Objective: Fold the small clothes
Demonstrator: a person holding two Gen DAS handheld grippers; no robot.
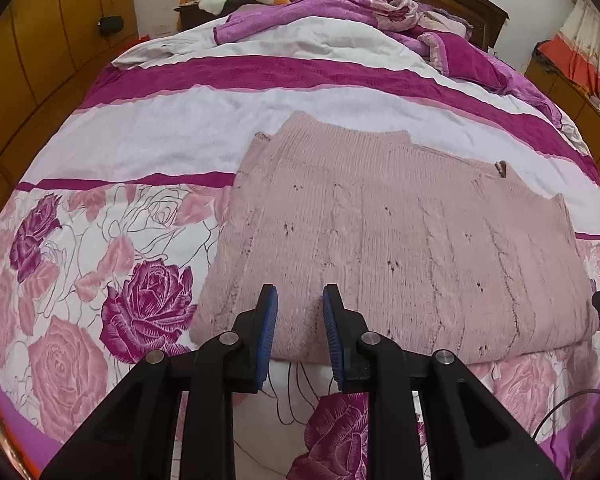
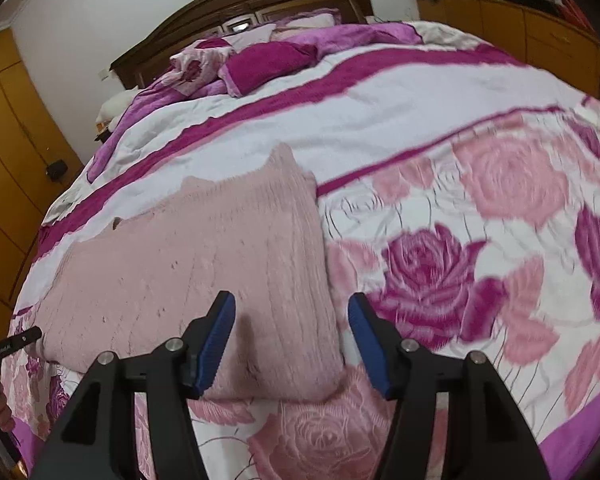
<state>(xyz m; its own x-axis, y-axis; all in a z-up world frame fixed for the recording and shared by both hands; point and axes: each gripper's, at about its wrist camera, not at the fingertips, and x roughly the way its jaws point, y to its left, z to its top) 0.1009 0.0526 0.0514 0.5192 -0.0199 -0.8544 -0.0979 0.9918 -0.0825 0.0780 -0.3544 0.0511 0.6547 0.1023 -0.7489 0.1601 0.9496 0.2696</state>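
The pink knitted sweater [image 1: 384, 248] lies folded into a wide slab on the rose-printed bedspread [image 1: 112, 264], near the foot edge of the bed, its long axis running side to side along that edge. Its near fold sits just ahead of both claws. The left claw [image 1: 300, 304] hovers above the sweater's left near corner, blue pads apart by a narrow gap with nothing between them. The right claw [image 2: 291, 312] stands wider and also empty, straddling the sweater's right near corner, one pad over the knit and the other over bare bedspread. Each hand is nearest its own end, so a next fold would, I'd judge, carry one short end across toward the other. Open bedspread spreads to the right and beyond the far edge; the crumpled quilt [image 1: 340, 8] lies well apart, by the headboard.
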